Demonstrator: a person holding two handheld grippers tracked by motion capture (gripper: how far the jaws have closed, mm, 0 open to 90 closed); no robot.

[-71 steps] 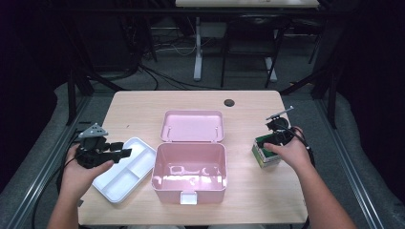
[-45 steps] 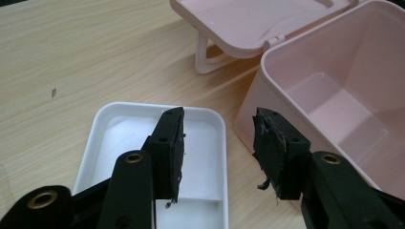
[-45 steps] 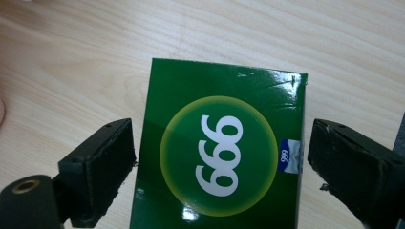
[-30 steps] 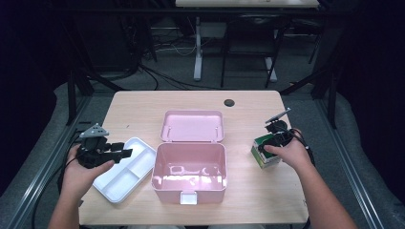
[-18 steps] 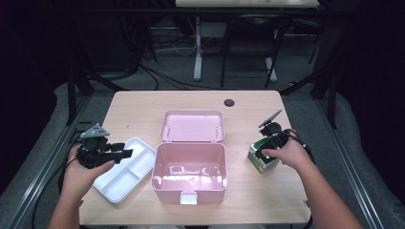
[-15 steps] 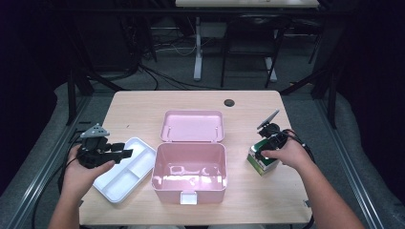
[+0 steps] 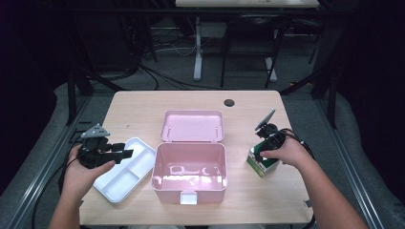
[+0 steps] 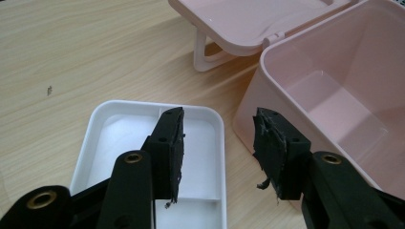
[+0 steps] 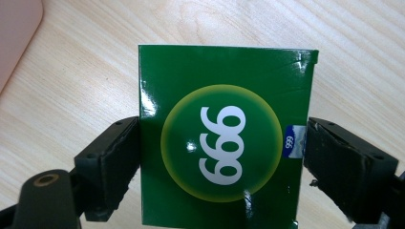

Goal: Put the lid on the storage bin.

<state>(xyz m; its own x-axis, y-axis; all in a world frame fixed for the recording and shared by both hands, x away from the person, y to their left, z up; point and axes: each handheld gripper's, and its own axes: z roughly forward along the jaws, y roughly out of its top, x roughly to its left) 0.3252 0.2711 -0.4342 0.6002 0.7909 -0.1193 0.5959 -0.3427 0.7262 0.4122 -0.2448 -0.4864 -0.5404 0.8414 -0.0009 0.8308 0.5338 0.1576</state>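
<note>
Green glossy cardboard box (image 9: 224, 152) near table's right edge | right gripper (image 7: 264, 150) clamps its two sides | open pink plastic case (image 7: 189, 166) lies leftward | left gripper (image 8: 219, 143) wide, empty

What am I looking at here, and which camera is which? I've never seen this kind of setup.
A person at a wooden table holds a hand-operated two-jaw gripper in each hand. One camera looks down from above; the other two ride on the grippers, looking along their black jaws. On the table sit an open, empty pink box and a white divided tray. The left gripper hovers open over the tray's edge. The right gripper has a jaw at each side of a green carton marked 999.
</note>
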